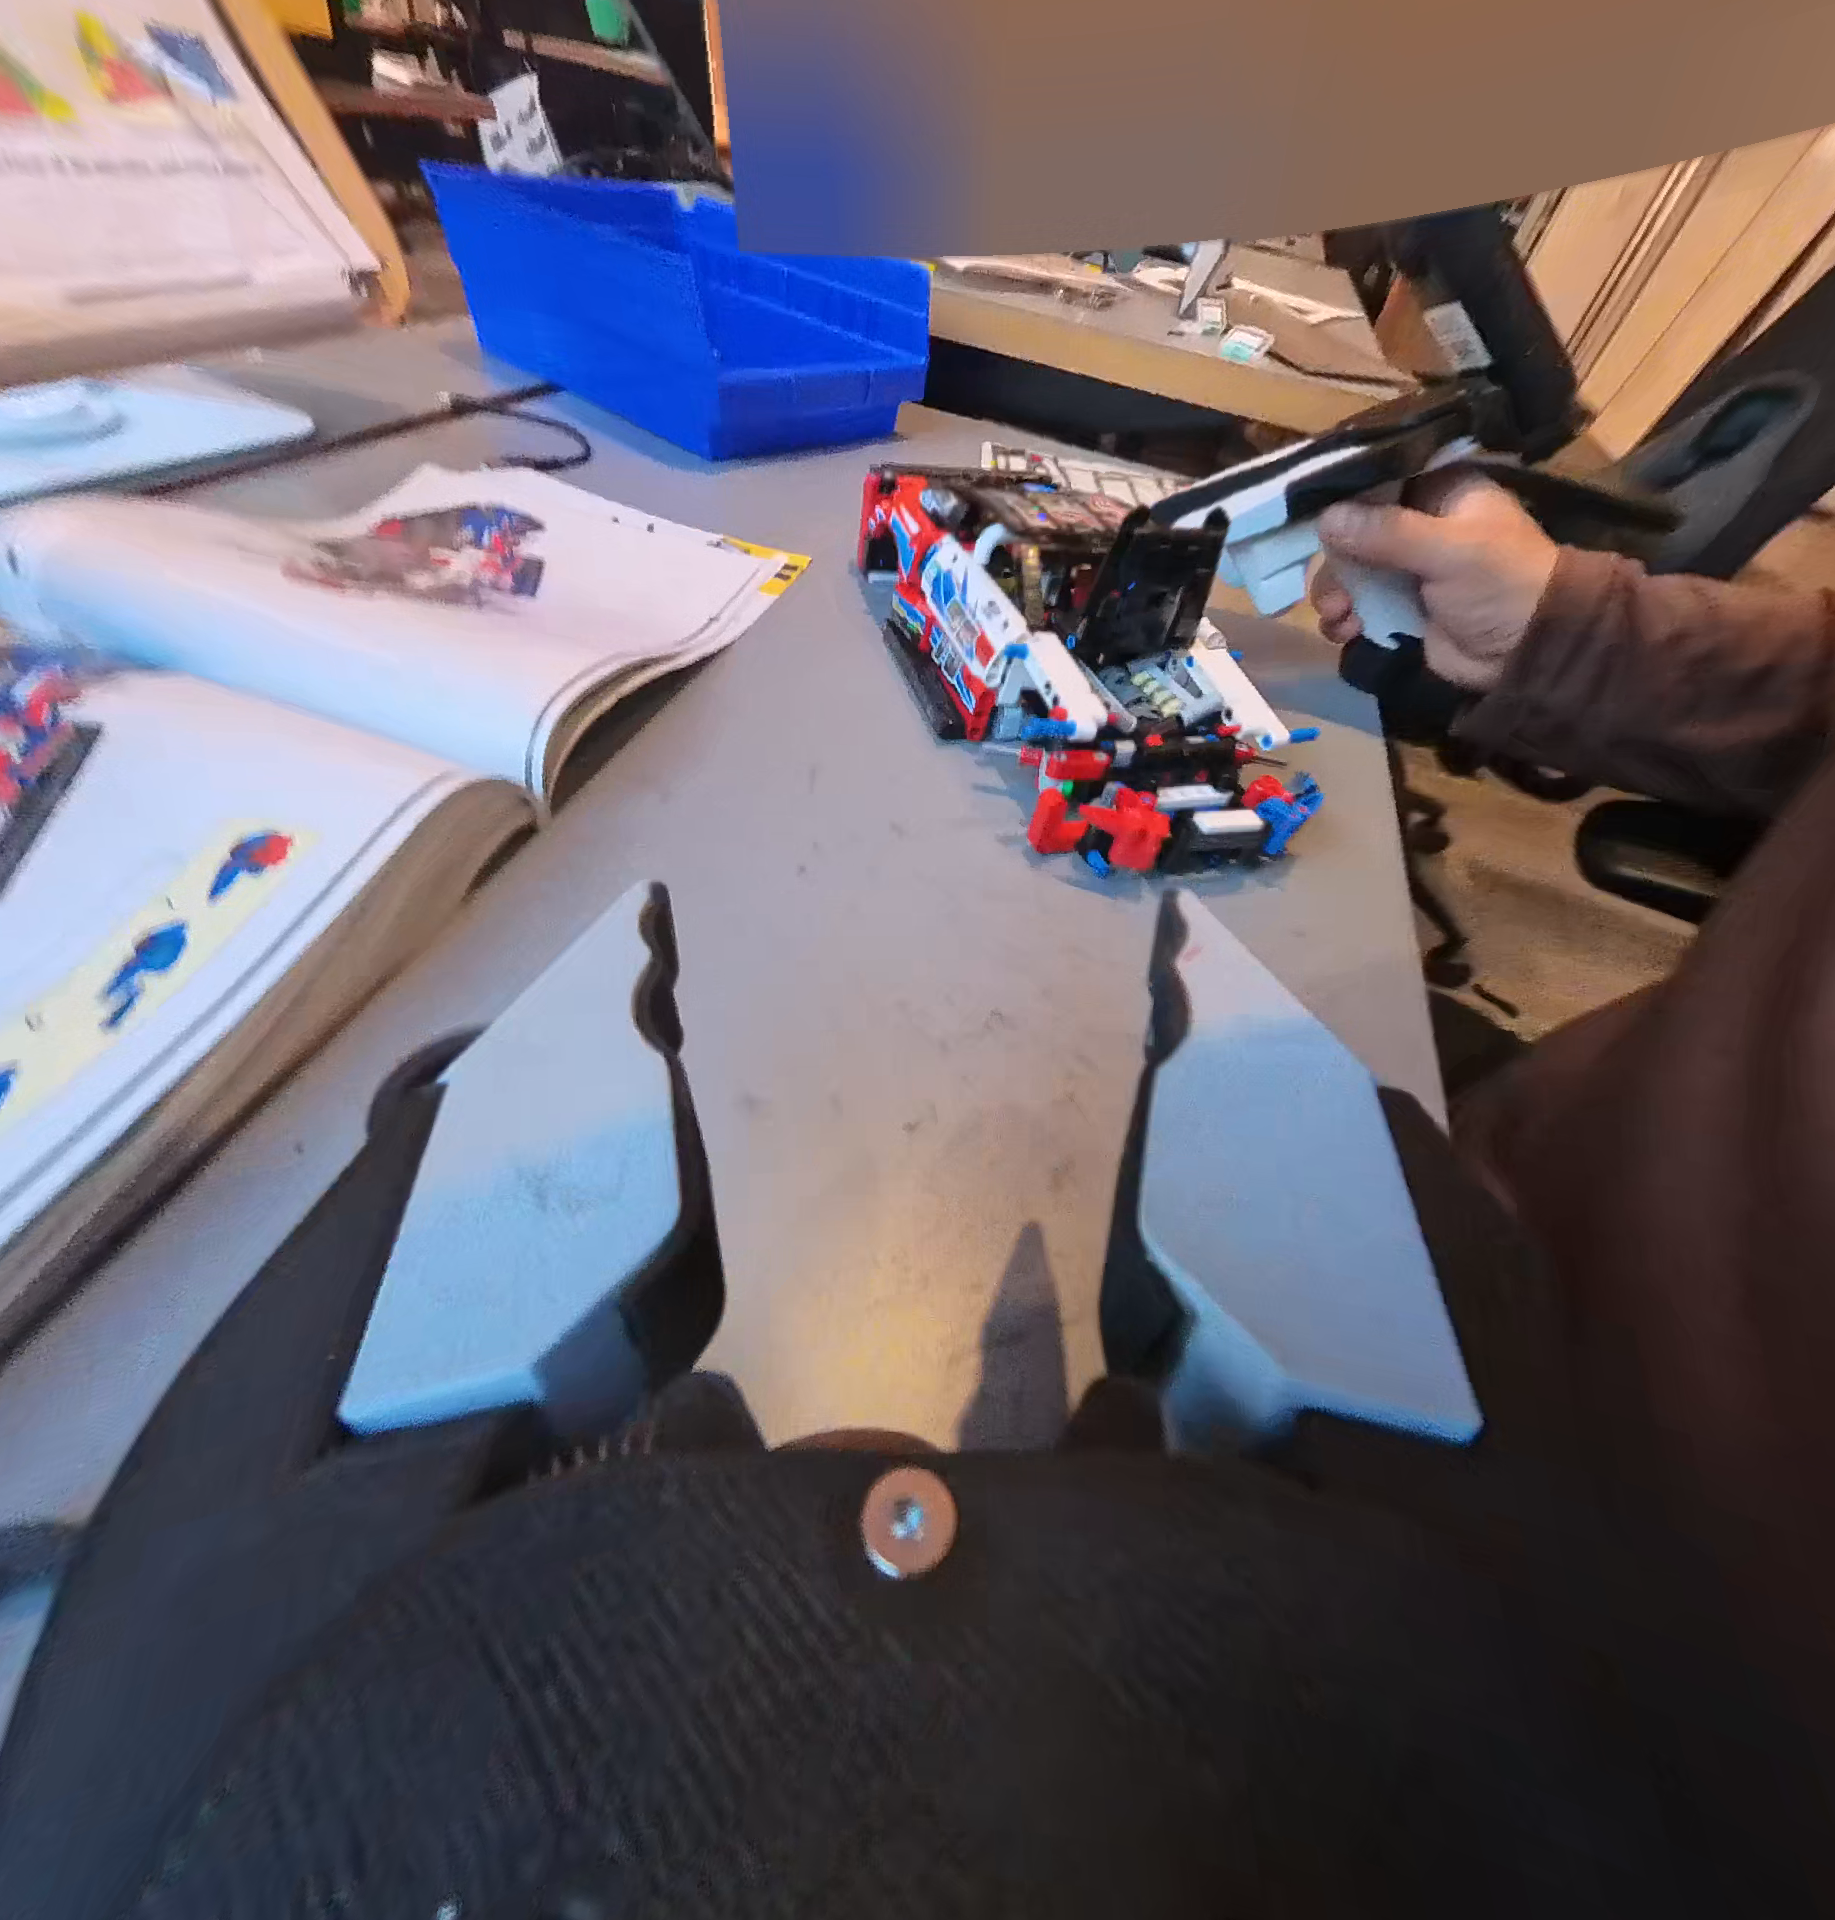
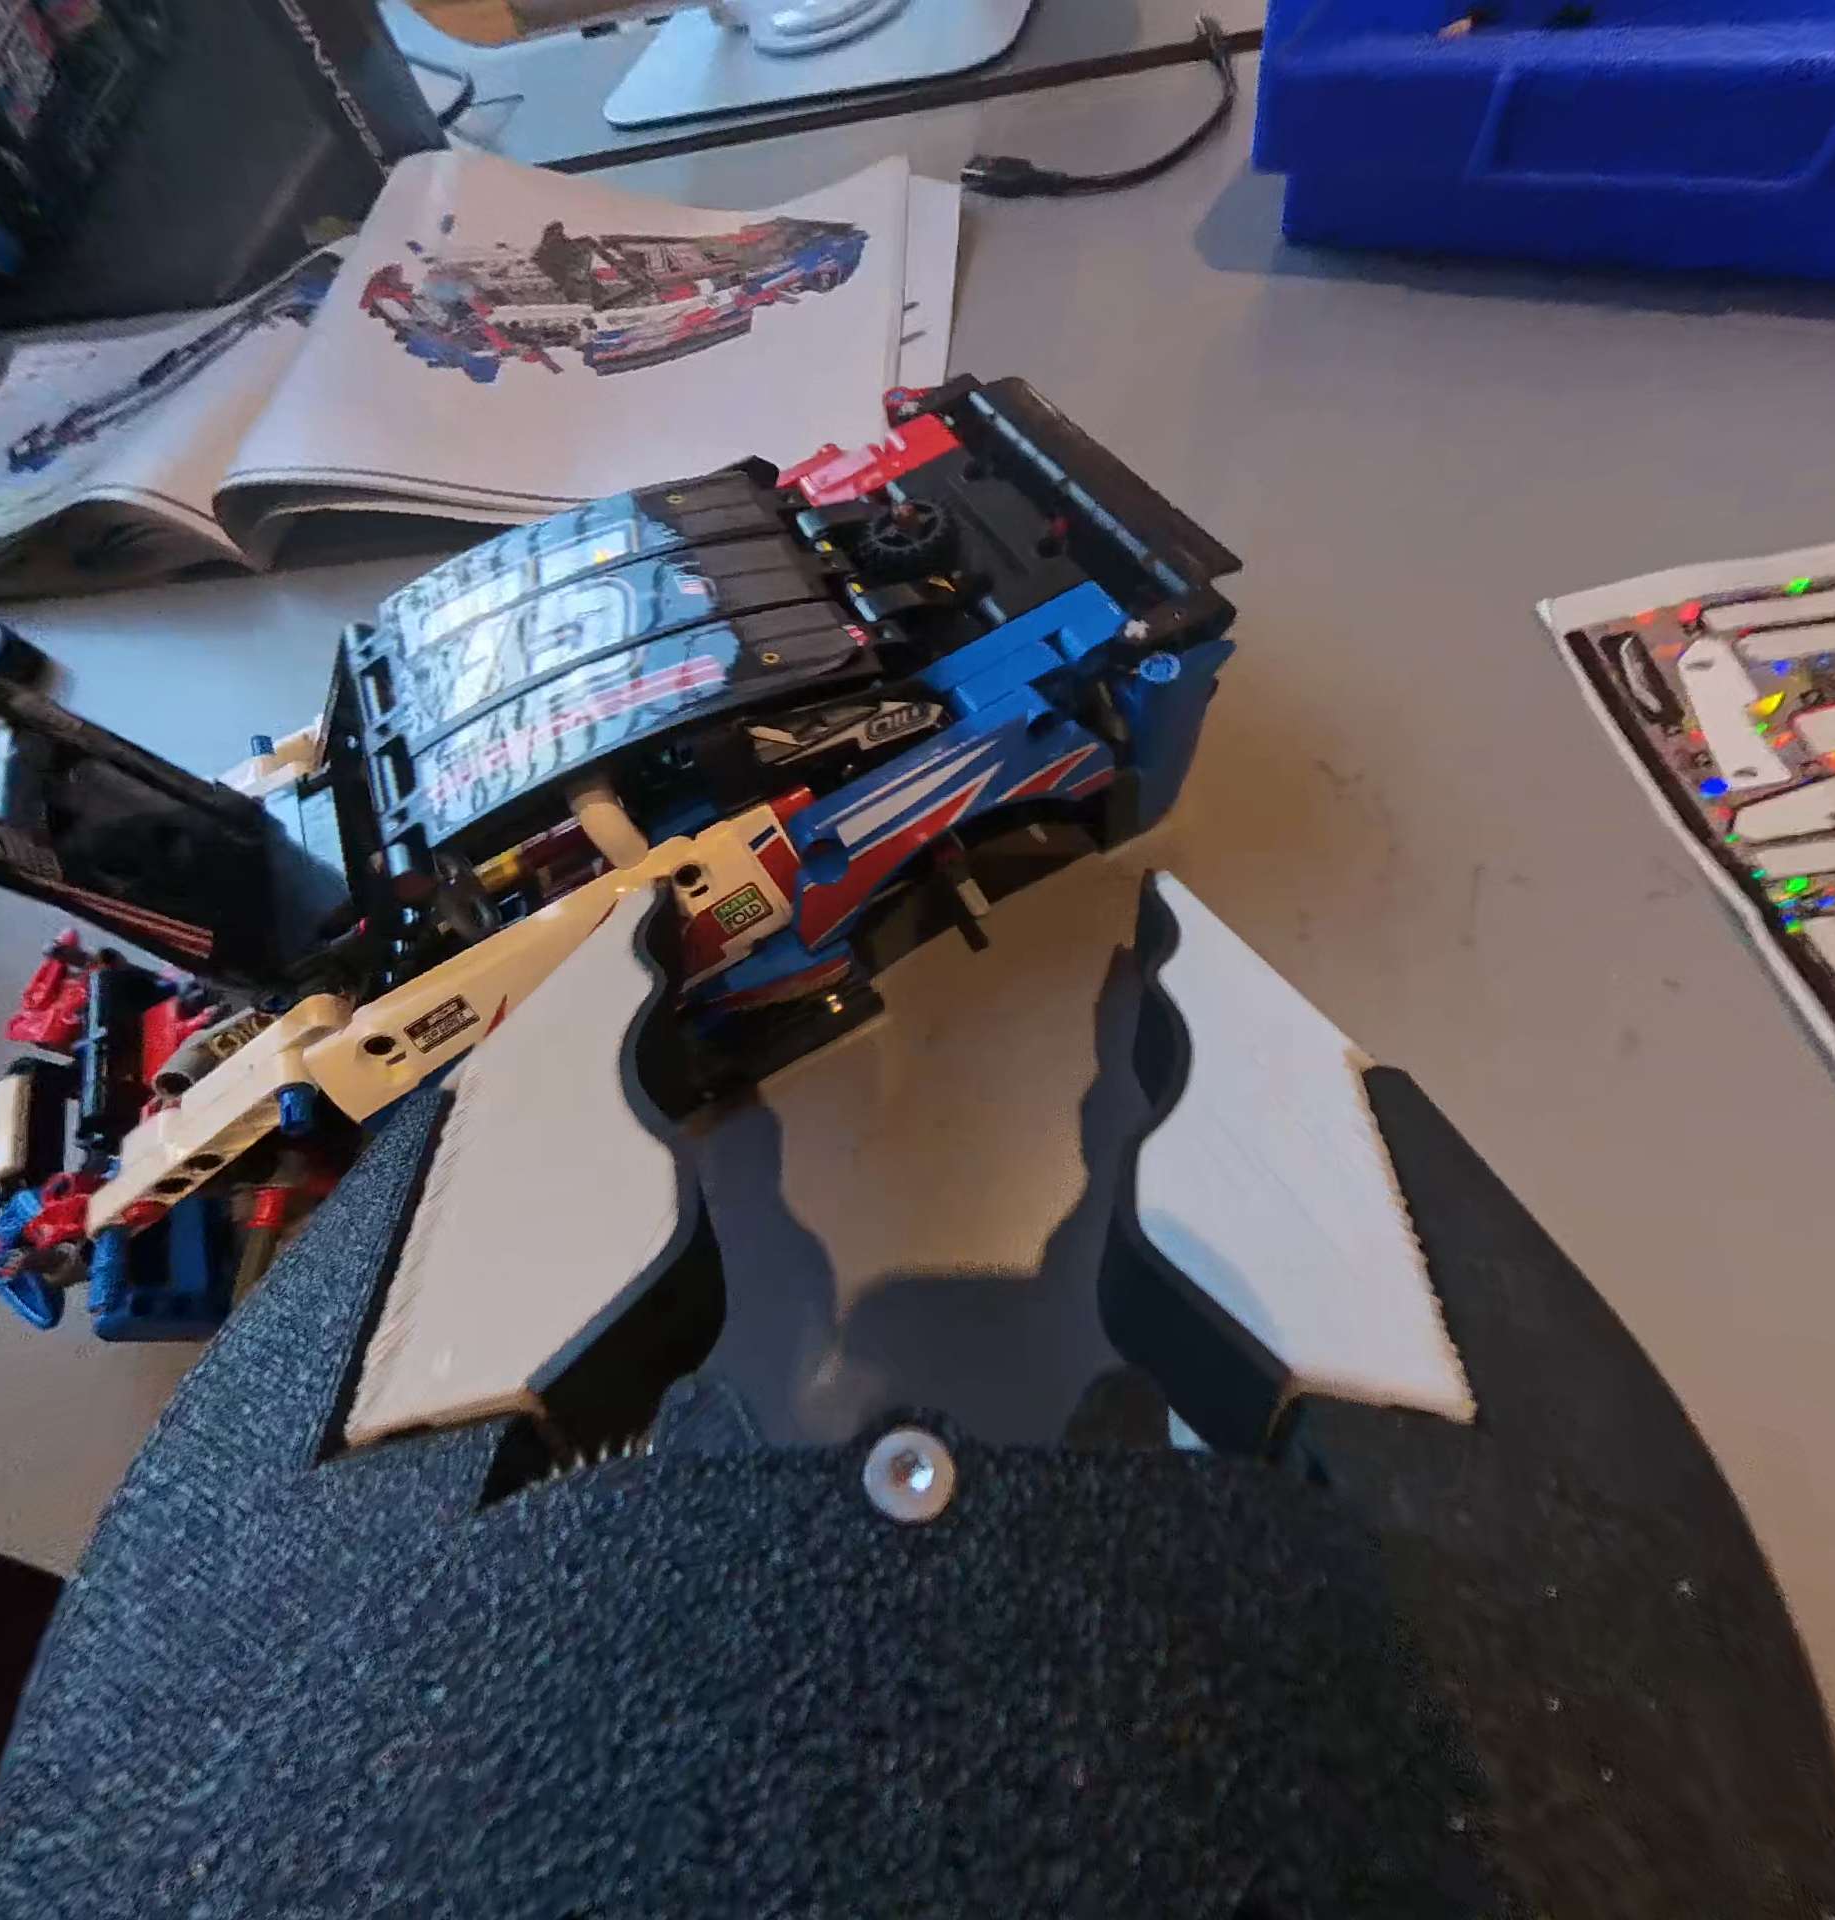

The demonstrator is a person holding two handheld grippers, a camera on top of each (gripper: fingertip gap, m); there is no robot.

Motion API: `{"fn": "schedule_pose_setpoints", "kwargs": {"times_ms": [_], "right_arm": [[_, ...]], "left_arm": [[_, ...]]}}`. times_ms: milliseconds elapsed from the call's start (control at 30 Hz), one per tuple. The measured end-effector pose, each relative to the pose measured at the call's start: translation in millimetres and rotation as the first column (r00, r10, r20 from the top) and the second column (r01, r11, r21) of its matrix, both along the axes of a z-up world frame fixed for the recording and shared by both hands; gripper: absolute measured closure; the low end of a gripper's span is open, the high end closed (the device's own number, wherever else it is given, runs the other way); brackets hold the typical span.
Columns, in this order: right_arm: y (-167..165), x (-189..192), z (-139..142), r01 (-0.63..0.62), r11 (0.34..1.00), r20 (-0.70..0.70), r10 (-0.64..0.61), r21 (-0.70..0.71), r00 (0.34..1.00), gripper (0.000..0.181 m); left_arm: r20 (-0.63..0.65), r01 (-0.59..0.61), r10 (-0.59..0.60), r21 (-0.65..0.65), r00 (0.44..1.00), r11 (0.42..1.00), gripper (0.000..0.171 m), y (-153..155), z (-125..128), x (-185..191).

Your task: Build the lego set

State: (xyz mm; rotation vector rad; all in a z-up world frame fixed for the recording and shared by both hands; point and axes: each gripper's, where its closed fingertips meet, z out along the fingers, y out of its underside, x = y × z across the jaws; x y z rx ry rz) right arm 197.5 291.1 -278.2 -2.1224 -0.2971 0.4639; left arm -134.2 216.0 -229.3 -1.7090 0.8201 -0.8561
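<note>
A grey table (image 1: 892,1039) filled the near scene, scuffed and lit warmly. Far behind it stood a wooden bench (image 1: 1131,343) and dark shelving (image 1: 425,94); pale wood panels (image 1: 1671,239) rose at far right.

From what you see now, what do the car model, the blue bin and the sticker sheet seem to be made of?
Car model: hard glossy plastic, with sharp reflections on its roof. Blue bin: moulded plastic, matte, one even colour. Sticker sheet: paper backing with holographic foil, judging by its rainbow glints.

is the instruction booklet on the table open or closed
Open. The instruction booklet lies spread on the table behind the lego car, pages fanned out to both sides with a printed picture of the car facing up.
</note>
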Motion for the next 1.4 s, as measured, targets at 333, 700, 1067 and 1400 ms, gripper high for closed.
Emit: {"fn": "schedule_pose_setpoints", "kwargs": {"times_ms": [333, 700, 1067, 1400], "right_arm": [[7.2, 7.8, 10.2, 0.023, 0.999, -0.101, -0.019, 0.041, 0.995, 0.102], [8.6, 16.9, 15.9, 0.078, 0.994, -0.123, -0.069, 0.074, 0.99, 0.11], [80.8, -100.1, 196.2, -0.121, 0.895, 0.159, 0.057, 0.429, 0.986, 0.135], [115.6, -361.1, 6.4, -0.602, 0.705, 0.407, 0.708, -0.373, 0.577, 0.155]], "left_arm": [[0.145, -0.006, 0.023, -0.115, 0.989, 0.993, 0.088, 1.9, 5.9, -18.6], [0.138, -0.002, 0.027, -0.178, 0.99, 0.984, 0.092, 6.7, -1.2, -17.2], [0.104, -0.066, 0.087, -0.192, 0.991, 0.979, 0.092, 13.0, -6.1, -20.8], [-0.027, -0.258, 0.257, -0.066, 0.966, 0.964, 0.091, 2.5, 16.5, -47.5]]}}
